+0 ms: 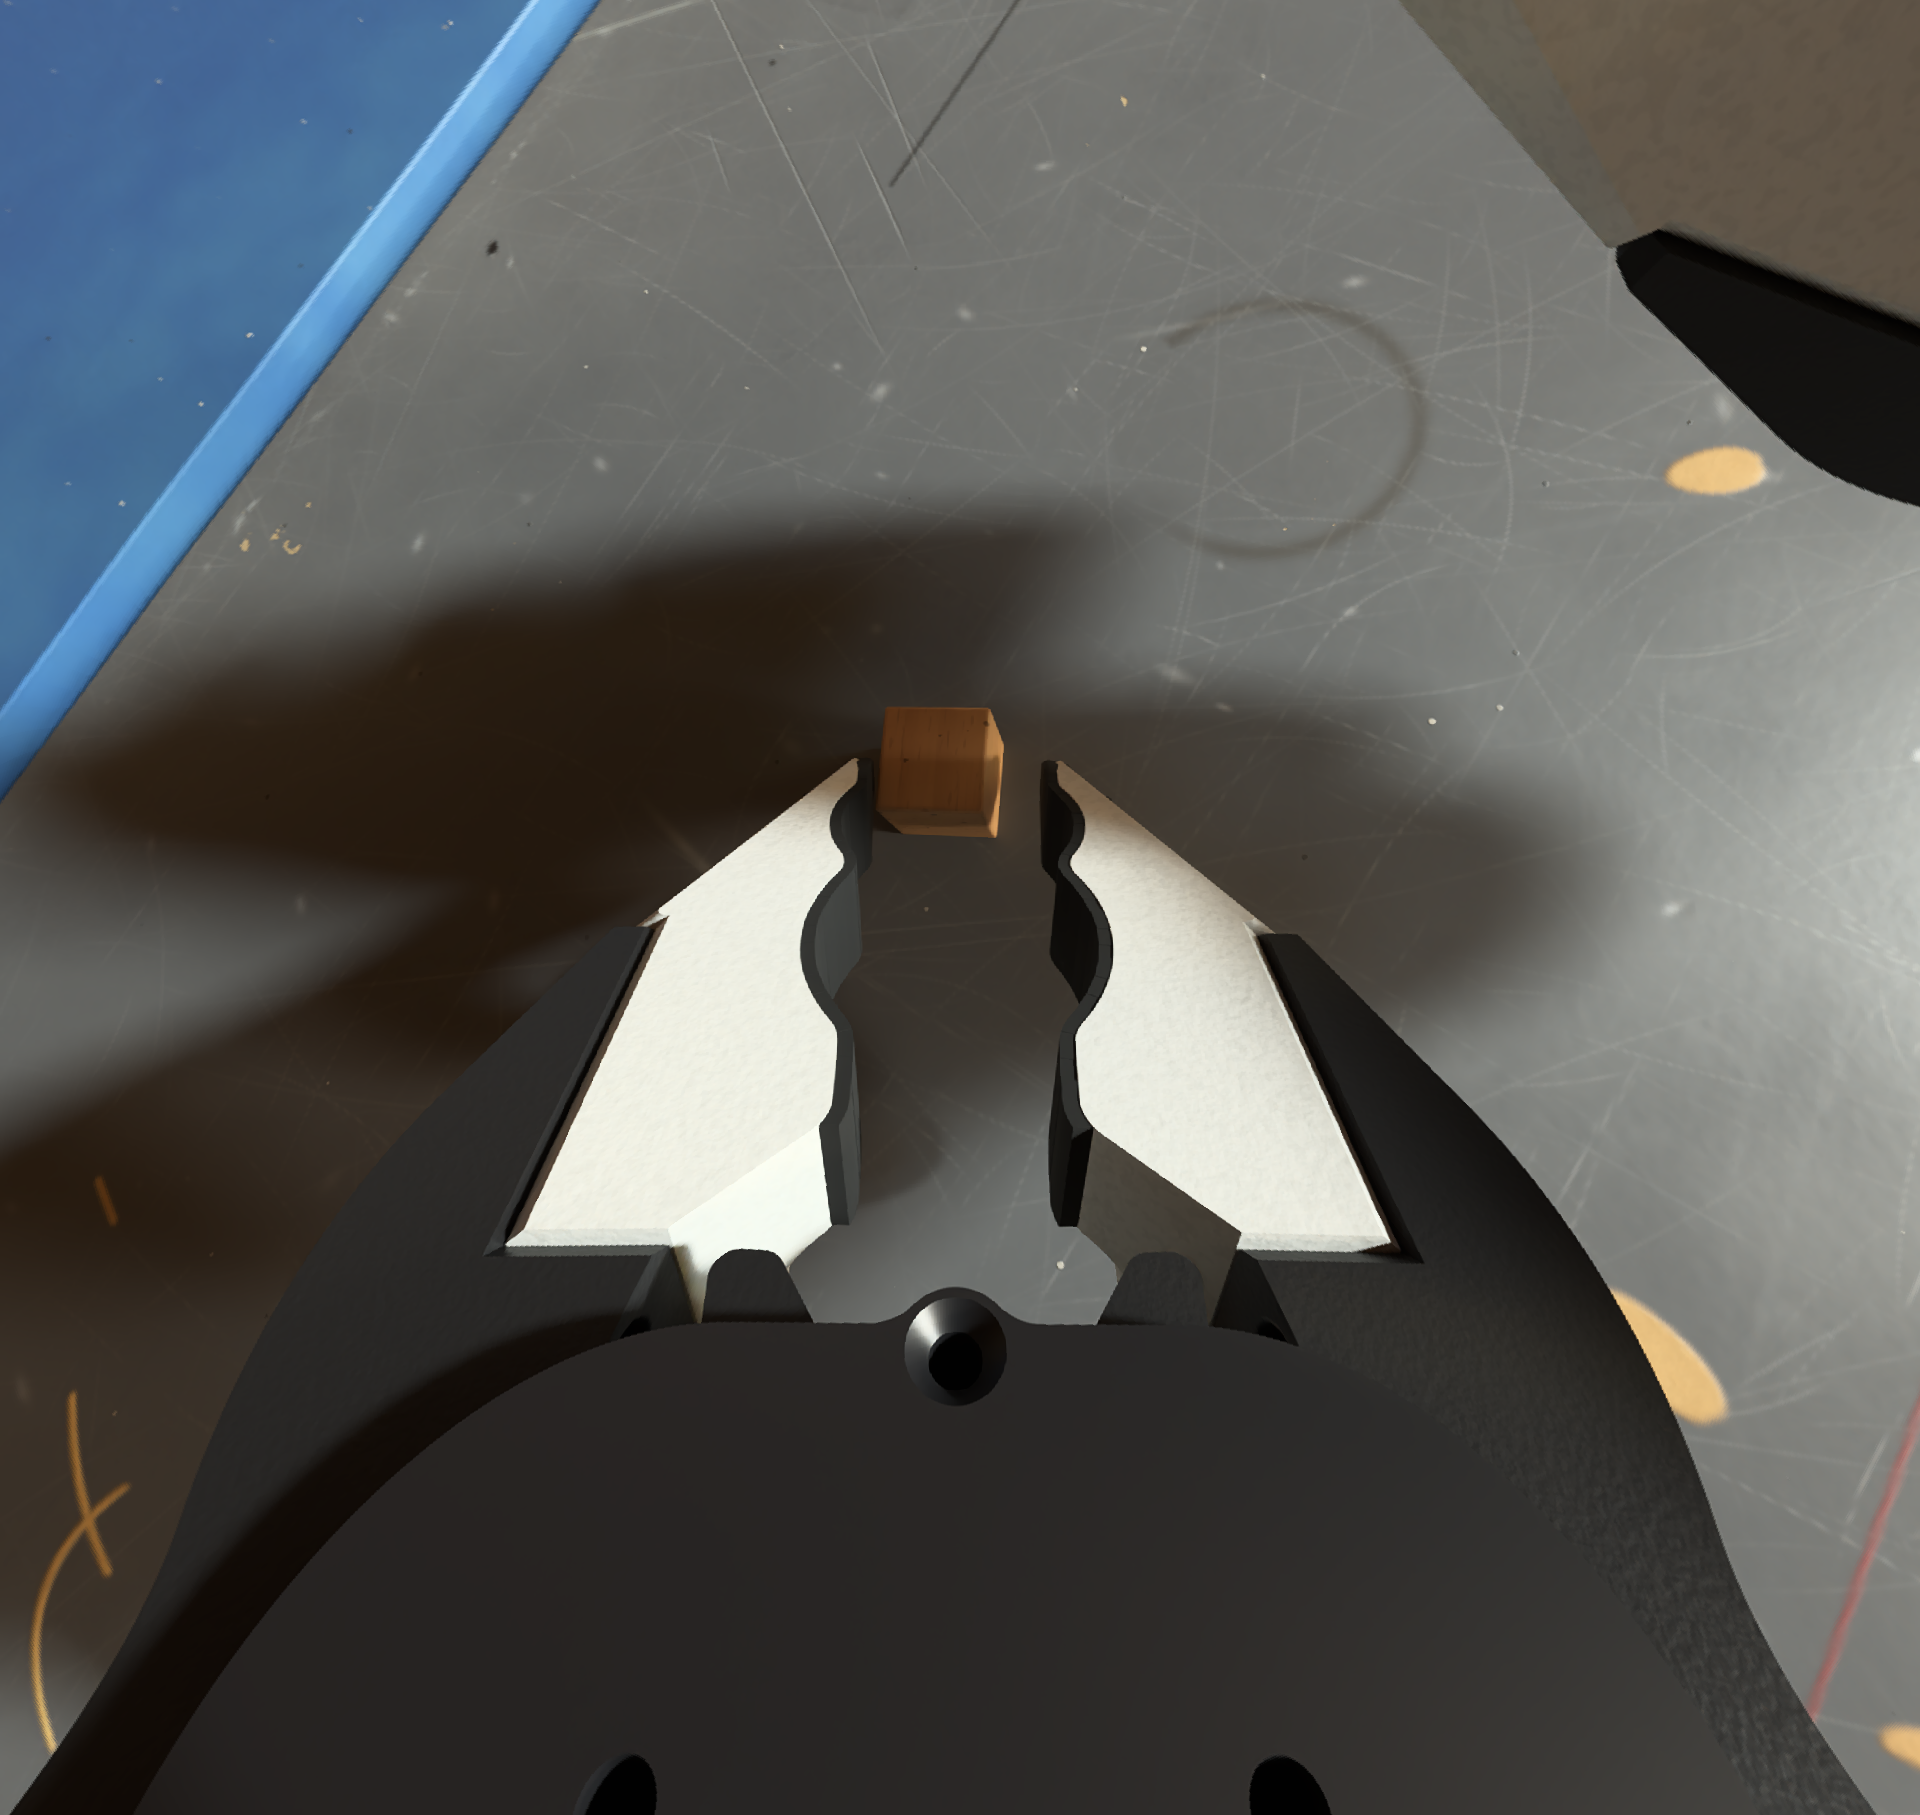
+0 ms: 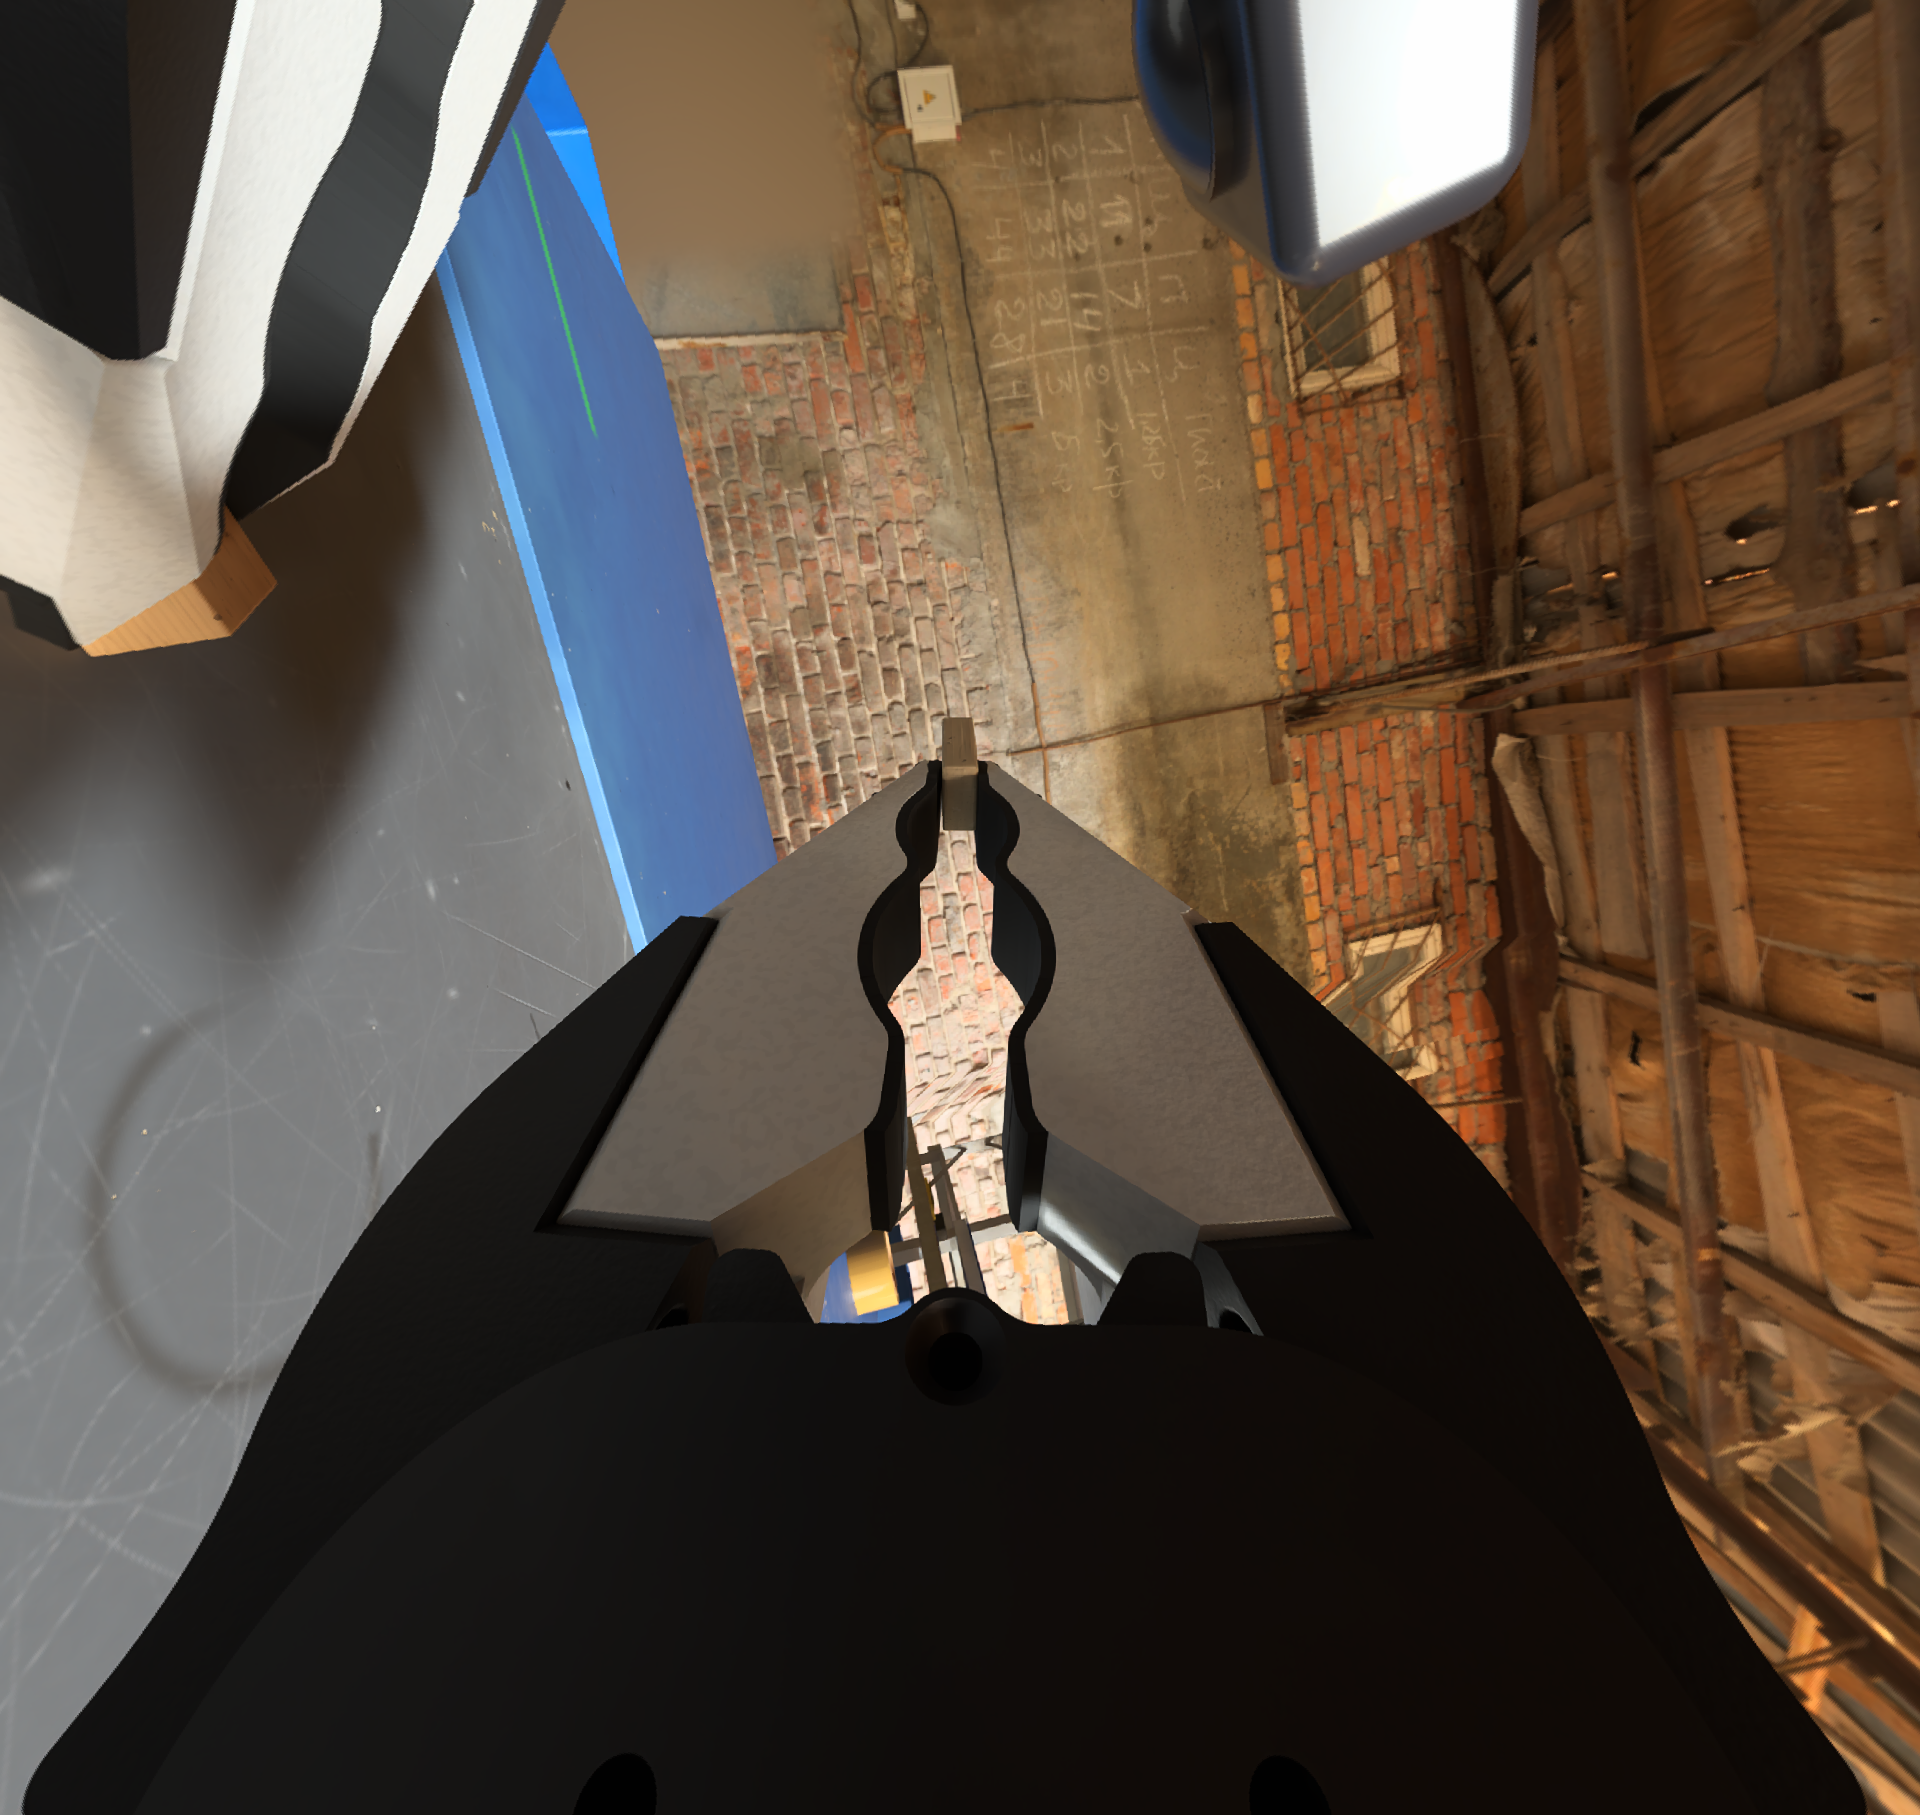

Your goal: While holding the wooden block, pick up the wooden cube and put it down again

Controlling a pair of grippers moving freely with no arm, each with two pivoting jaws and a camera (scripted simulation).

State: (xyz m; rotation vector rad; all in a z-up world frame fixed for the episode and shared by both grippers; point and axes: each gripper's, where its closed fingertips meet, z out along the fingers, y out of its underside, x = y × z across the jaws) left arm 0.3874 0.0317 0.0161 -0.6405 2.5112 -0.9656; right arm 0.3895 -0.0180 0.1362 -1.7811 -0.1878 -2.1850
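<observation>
The left gripper [image 1: 951, 778] hangs over the grey counter [image 1: 1247, 622], jaws parted around the wooden cube [image 1: 935, 776], which sits at its left fingertip. The right gripper [image 2: 958, 778], off the counter's far edge, pinches the pale wooden block [image 2: 957, 778] at its fingertips.

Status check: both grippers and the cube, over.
Right gripper shut on block, aloft. Left gripper open, cube at its fingers, on table. Nothing in the way.

Left wrist view close above the grey table [image 1: 1143, 311], looking steeply down, right wrist view rolled sideways, facing a brick wall [image 2: 831, 539], table at frame left, both sharing the table's blue edge [image 1: 343, 259].
</observation>
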